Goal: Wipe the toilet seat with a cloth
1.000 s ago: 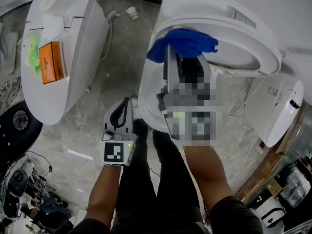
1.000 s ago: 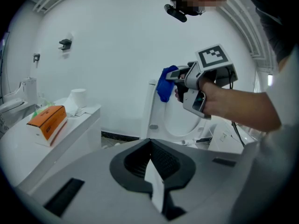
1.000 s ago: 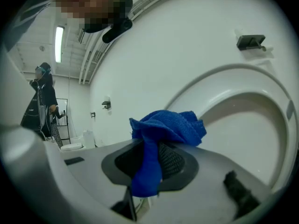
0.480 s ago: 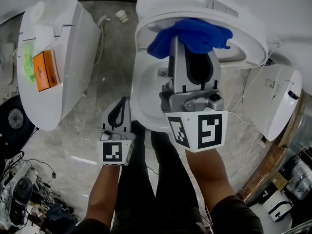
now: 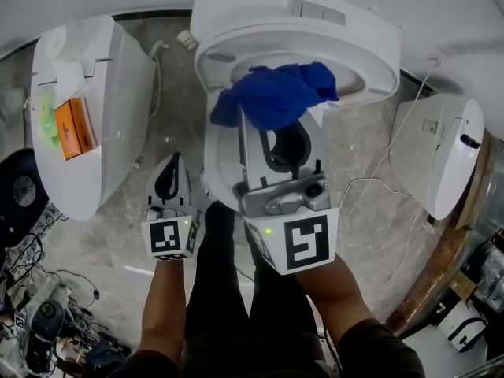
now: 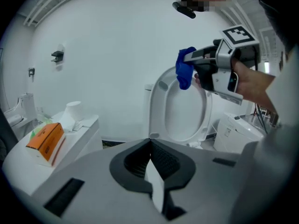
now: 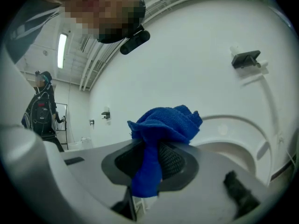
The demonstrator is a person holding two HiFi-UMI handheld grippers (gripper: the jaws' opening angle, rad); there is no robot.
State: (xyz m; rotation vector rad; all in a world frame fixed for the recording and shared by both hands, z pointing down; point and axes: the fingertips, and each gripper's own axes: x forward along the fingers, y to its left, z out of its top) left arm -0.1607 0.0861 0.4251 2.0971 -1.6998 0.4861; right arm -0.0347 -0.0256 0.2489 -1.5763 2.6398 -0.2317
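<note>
A white toilet [image 5: 216, 172] stands ahead with its seat and lid [image 5: 315, 30] tipped up against the wall. My right gripper [image 5: 260, 120] is shut on a bunched blue cloth [image 5: 272, 97], held above the bowl in front of the raised seat. In the right gripper view the cloth [image 7: 163, 125] fills the jaws [image 7: 149, 157] and the seat's curved rim [image 7: 243, 125] lies just beyond. My left gripper [image 5: 171, 168] hangs shut and empty to the left of the bowl. From the left gripper view its jaws [image 6: 150, 146] touch, facing the upright seat [image 6: 182, 106] and the cloth [image 6: 185, 73].
A second toilet [image 5: 118, 101] at left carries an orange box [image 5: 67, 124] and a paper roll. A third toilet unit [image 5: 437, 156] stands at right with a cord on the marble floor. Cables and gear lie at lower left. A person [image 7: 42, 111] stands far off.
My right gripper has risen toward the head camera with the cloth, drawing back from the seat's left edge to hang over the bowl. The left gripper has stayed beside the bowl.
</note>
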